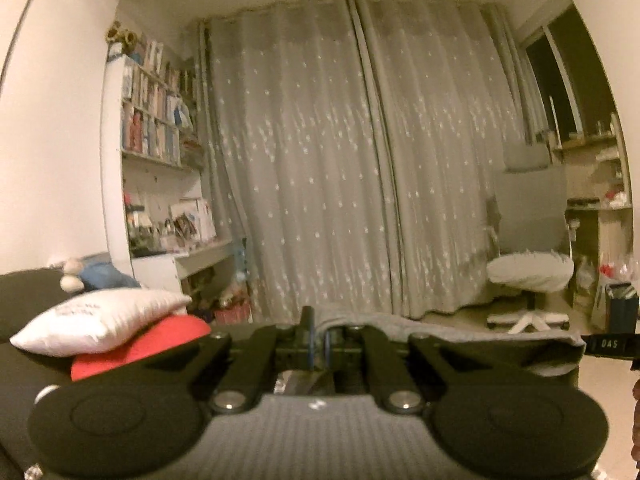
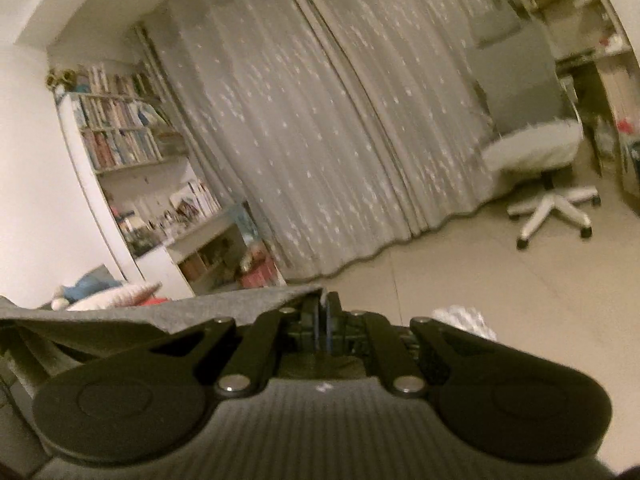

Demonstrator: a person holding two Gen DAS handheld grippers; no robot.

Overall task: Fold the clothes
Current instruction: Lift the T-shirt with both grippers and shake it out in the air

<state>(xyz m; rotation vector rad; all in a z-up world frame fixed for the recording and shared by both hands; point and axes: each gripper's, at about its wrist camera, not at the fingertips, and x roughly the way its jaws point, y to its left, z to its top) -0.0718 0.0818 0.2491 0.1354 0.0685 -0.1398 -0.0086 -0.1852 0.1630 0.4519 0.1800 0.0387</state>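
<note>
A grey garment is held up off the bed, stretched between both grippers. In the left wrist view my left gripper is shut on one end of the cloth, which runs off to the right behind its fingers. The right wrist view shows my right gripper shut on the other end of the grey garment, which spreads away to the left and sags below. Most of the cloth is hidden under the gripper bodies.
A white pillow lies on a red cushion at the left, on dark bedding. Grey starred curtains fill the back. A white swivel chair stands on the tiled floor at right, bookshelves at left.
</note>
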